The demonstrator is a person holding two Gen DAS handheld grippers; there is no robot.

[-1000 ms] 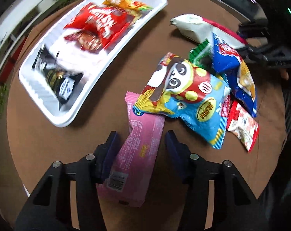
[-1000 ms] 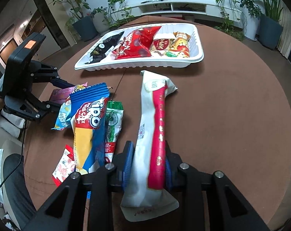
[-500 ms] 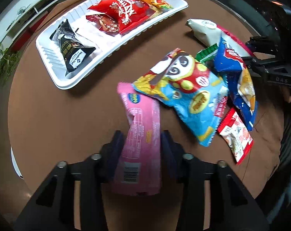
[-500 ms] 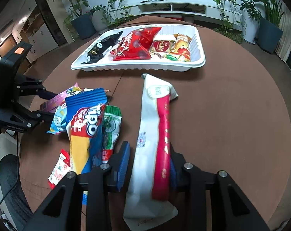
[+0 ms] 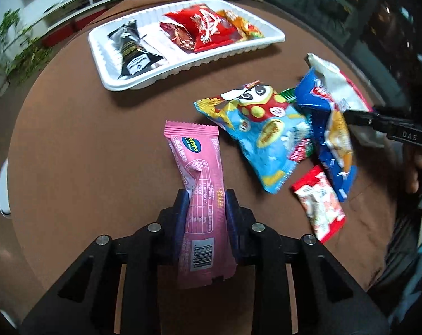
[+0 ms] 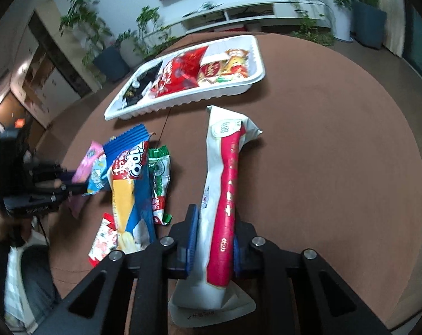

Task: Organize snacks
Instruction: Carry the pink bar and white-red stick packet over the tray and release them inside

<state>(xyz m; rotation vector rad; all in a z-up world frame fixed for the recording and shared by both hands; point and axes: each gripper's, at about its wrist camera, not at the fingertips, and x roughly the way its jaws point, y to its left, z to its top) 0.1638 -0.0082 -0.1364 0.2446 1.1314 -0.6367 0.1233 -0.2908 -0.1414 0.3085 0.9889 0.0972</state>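
Presently both grippers point steeply down over the round brown table (image 5: 79, 150). The left gripper (image 5: 206, 209) has just been closing its jaws, and its blue pads (image 5: 182, 212) now press both sides of a pink snack bar wrapper (image 5: 201, 184): glossy foil, crimped at the ends, creased at mid-length, barcode toward the camera. The right gripper (image 6: 214, 231) has likewise been closing and pinches a long white-and-red wrapper (image 6: 224, 178), smooth and tubular, its flat sealed tail spread below the jaws. In the left wrist view that gripper shows at the right edge as black linkage with part of a hand (image 5: 417, 170) behind it.

Between the two lies a loose heap: a light blue panda-print pouch (image 5: 264, 131), a blue-and-yellow biscuit packet (image 6: 132, 189), a green-and-white sachet (image 6: 159, 178) and a small red-and-white packet (image 5: 319, 206), overlapping one another. At the table's far side sits a white ribbed plastic tray (image 5: 183, 68) containing a black packet (image 5: 132, 48), a red crinkled bag (image 5: 202, 29) and an orange packet (image 6: 234, 65).
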